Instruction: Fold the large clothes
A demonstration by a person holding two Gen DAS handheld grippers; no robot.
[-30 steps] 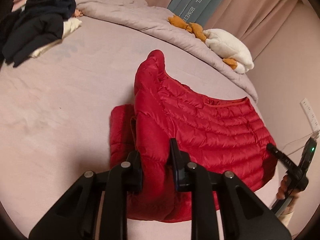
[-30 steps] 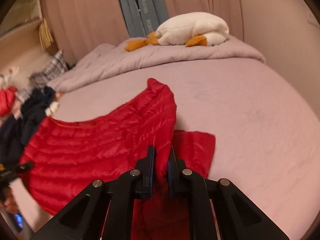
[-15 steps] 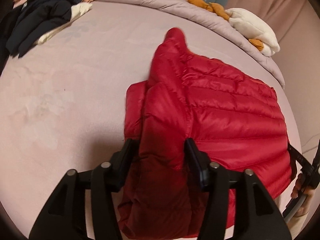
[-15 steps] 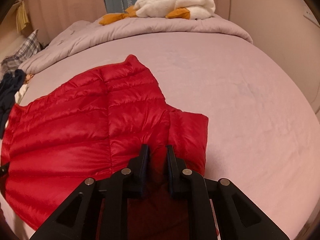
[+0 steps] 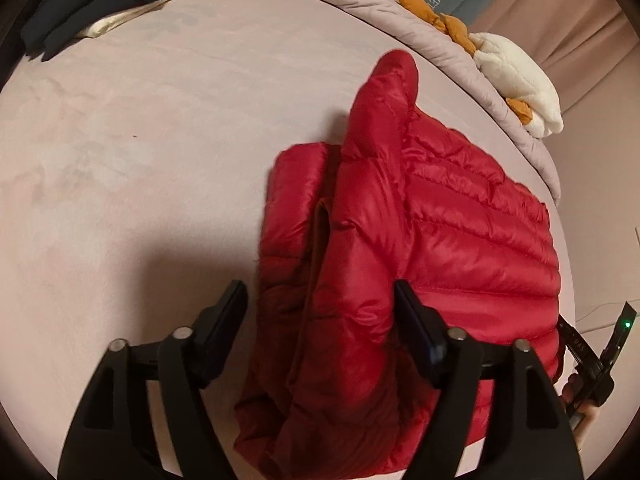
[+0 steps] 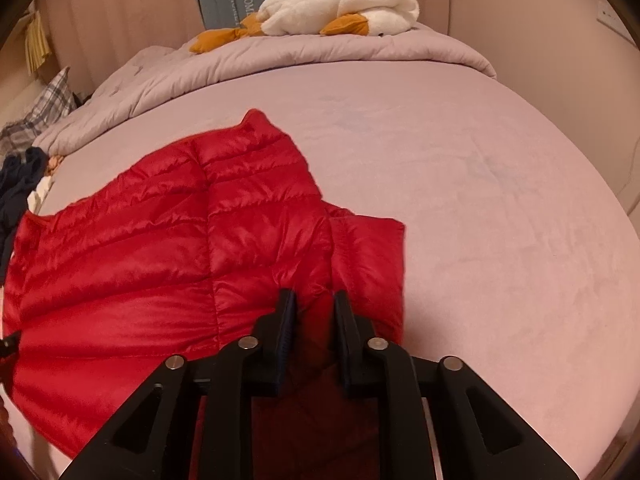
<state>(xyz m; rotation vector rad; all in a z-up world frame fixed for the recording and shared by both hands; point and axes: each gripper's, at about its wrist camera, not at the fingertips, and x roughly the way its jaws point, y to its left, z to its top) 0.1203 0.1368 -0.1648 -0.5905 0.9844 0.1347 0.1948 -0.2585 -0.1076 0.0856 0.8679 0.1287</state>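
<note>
The red puffer jacket [image 5: 440, 240] looks light, soft, slippery; grip seams. Left tool [image 5: 320, 312] spread wide, right tool [image 6: 314, 308] parted around fabric.

the left matte black plastic two-finger tool [image 5: 320, 312] has flat angular fingers [image 5: 224, 320] with triangular cut-outs in the arms and round silver screws at the joints. the right black plastic two-finger tool [image 6: 314, 312] has the same build, its finger pads showing a ribbed dark blue face. bare skin of a hand [image 5: 576, 396] shows at the left view's edge.
</note>
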